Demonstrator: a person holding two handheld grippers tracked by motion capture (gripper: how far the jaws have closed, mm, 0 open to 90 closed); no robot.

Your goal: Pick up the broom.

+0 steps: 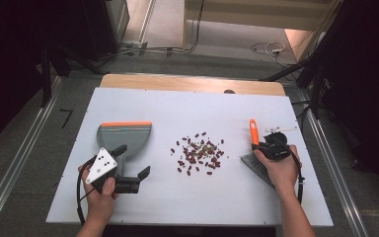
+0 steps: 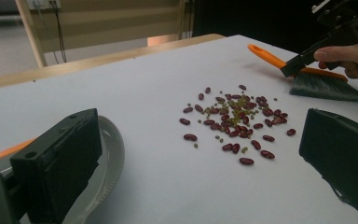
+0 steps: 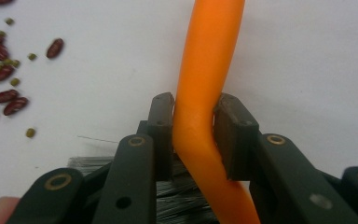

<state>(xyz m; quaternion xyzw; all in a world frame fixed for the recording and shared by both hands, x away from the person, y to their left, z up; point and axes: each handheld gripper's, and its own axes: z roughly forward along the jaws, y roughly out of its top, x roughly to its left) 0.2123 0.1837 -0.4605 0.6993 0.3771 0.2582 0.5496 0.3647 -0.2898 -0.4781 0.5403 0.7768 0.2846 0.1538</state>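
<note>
Right gripper point(image 3: 193, 135): I squeeze the brush's orange handle point(image 3: 205, 84), right of the bean pile point(image 1: 200, 152) | left gripper point(image 1: 131, 178): wide, empty, by the grey dustpan point(image 1: 123, 136) | risk: thin handle twists, beans scatter off the table point(image 1: 177, 197)

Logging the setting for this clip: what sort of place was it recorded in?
Probably a lab or recording workspace, not a home. A white board lies on a wooden table, with metal rails running alongside it, loose cables on the grey floor behind, and dark equipment stands at the sides.
</note>
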